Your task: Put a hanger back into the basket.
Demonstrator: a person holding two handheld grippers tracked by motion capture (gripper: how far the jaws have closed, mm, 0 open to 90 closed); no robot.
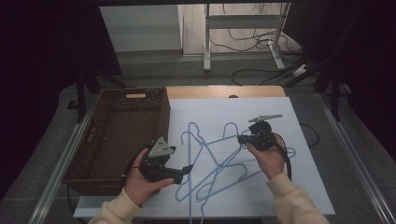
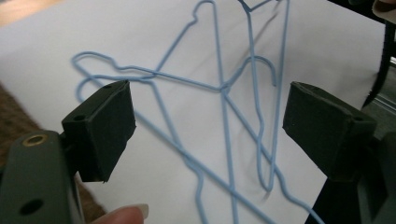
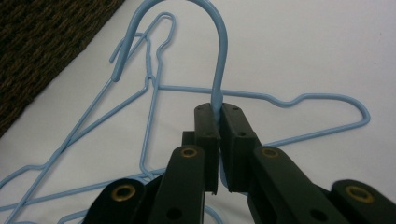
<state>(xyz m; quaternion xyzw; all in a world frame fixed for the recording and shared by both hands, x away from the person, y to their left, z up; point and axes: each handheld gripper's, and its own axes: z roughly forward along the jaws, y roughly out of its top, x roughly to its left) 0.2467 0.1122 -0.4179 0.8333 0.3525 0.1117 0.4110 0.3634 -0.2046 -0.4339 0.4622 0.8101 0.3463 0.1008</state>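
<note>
Right gripper [image 3: 218, 140] is clamped on the neck of a blue wire hanger [image 3: 219, 70], part of a tangled pile on the white table [image 1: 308, 140] beside the basket [image 1: 116, 135]. Left gripper [image 2: 210, 126] gapes wide, empty. The hanger looks light, springy and prone to snagging; the neck seems the best hold.

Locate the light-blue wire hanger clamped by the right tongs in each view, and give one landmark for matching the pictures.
High view: the clamped light-blue wire hanger has its hook right of centre, just left of the right tongs.
Left gripper view: tangled blue wires cross the centre; which is the clamped hanger I cannot tell.
Right gripper view: hook top centre, neck pinched between the shut pads.
Shared landmark: the white sheet under the hangers.
</note>
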